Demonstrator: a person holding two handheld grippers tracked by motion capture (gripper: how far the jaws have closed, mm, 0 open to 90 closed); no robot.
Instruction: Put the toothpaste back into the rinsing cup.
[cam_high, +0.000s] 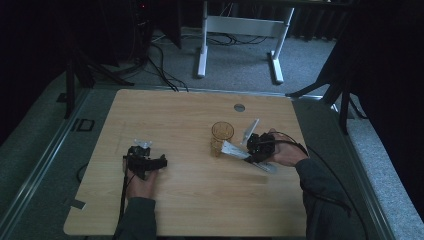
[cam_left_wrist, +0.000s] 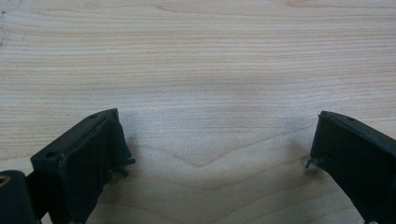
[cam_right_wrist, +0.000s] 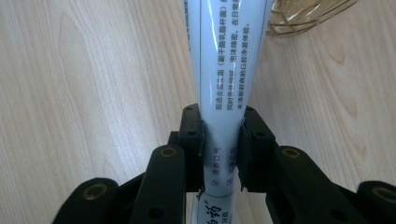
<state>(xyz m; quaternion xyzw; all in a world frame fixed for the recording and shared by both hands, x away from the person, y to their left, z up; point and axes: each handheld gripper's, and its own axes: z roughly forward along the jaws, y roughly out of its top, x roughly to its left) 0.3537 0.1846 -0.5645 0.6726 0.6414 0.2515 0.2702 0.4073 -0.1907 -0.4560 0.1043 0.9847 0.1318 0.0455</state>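
One tube, halfway to the cup.
Right tongs (cam_right_wrist: 220, 140) were clenched on the white tube (cam_right_wrist: 224, 70), its far end angled at the amber cup (cam_high: 222, 131) toward the counter's (cam_high: 190, 200) right edge; left tongs (cam_left_wrist: 215, 154) rested released near the left edge. Looked like the carry step, so next I'd guess lift, tip it upright, drop it in the cup.

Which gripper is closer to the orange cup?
Right. The right gripper sits just beside the orange cup, clamped on a white tube that points toward it. The left gripper rests open, far across the table.
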